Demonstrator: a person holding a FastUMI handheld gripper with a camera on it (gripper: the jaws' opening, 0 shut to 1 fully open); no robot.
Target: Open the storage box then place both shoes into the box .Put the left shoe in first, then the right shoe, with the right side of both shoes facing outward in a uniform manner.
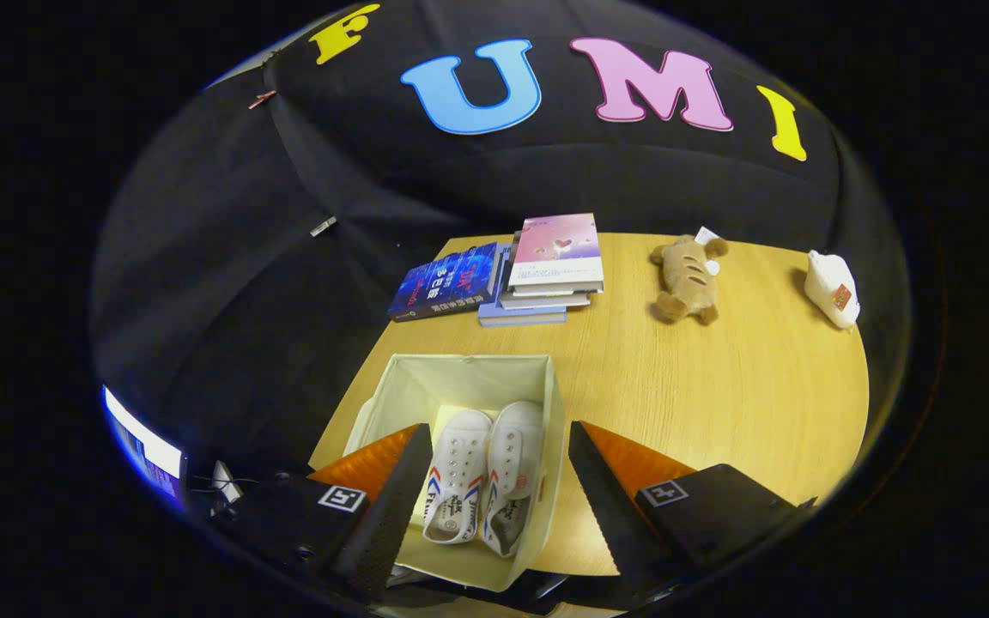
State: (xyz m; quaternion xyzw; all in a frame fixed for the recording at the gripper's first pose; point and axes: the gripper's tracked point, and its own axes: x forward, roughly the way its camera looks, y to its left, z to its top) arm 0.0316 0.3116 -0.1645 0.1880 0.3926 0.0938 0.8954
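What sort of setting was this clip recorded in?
Likely a staged recording booth, not a home: a black cloth wall backs a wooden table set with props, namely stacked books, a plush toy and a storage box holding shoes between the gripper fingers, which are open.

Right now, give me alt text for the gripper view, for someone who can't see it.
Two white shoes lie side by side in an open fabric storage box on a wooden table, seen between the open tool fingers. Beyond sit stacked books and two plush toys.

Two shoes [484, 481], one box [469, 373], four books [537, 275], two plush toys [688, 276].
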